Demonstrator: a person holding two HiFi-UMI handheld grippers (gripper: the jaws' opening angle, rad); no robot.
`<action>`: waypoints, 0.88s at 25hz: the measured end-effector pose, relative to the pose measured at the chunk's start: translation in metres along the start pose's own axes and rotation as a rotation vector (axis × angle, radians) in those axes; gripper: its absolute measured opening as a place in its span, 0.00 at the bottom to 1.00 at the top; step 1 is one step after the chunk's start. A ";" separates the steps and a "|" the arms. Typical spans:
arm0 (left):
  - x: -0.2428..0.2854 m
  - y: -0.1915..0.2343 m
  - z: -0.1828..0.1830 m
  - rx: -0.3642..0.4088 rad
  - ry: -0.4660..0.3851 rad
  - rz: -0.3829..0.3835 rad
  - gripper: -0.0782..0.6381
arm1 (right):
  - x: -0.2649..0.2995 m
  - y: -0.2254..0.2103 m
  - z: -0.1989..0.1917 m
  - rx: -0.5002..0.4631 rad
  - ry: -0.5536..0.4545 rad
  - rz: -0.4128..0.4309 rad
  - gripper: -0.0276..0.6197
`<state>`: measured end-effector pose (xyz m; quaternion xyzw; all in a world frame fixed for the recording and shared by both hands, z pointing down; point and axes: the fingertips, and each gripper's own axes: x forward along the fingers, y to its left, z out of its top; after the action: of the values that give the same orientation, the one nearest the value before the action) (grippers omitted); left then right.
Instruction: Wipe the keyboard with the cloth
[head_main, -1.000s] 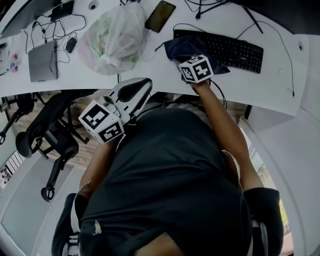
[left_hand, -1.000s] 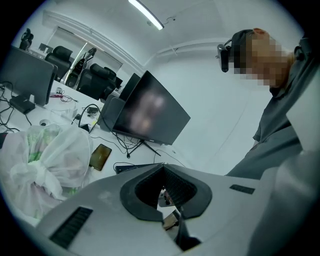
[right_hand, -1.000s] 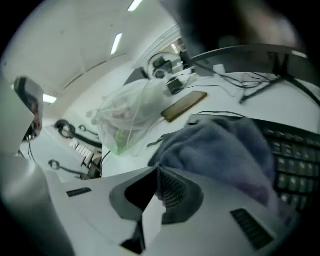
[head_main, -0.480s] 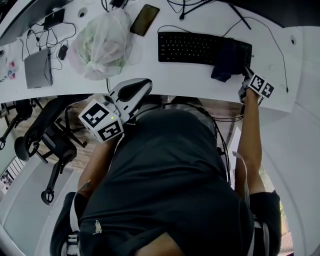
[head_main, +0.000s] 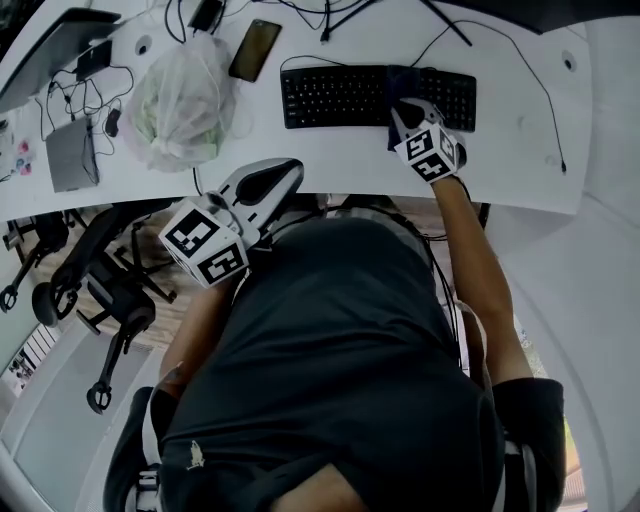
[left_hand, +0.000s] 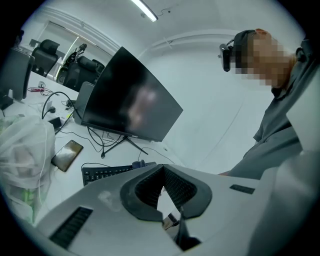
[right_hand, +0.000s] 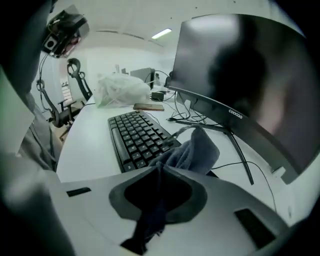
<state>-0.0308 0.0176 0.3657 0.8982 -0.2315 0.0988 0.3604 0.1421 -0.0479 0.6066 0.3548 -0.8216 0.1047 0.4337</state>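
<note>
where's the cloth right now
In the head view the dark cloth lies on the right part of the keyboard, on the white desk, pinched in the right gripper.

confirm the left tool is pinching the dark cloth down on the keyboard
Wrong side: the right tool is pinching the dark cloth down on the keyboard, as the right gripper view shows.

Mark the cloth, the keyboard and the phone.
cloth (right_hand: 197, 150), right gripper view, middle of its bunched fold.
keyboard (head_main: 330, 97), head view, keys on its left half.
phone (head_main: 254, 49), head view, middle of its screen.
</note>
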 end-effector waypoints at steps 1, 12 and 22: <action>0.003 -0.002 0.001 -0.002 -0.006 0.005 0.12 | -0.002 -0.001 -0.003 -0.025 -0.008 -0.002 0.07; 0.021 -0.015 -0.006 -0.016 -0.041 0.044 0.12 | -0.102 -0.137 -0.126 0.262 0.139 -0.391 0.07; 0.033 -0.032 -0.014 0.023 -0.013 0.056 0.12 | -0.056 -0.087 -0.093 0.238 0.054 -0.201 0.37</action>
<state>0.0129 0.0358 0.3676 0.8961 -0.2576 0.1055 0.3457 0.2808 -0.0393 0.6064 0.4811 -0.7519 0.1669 0.4187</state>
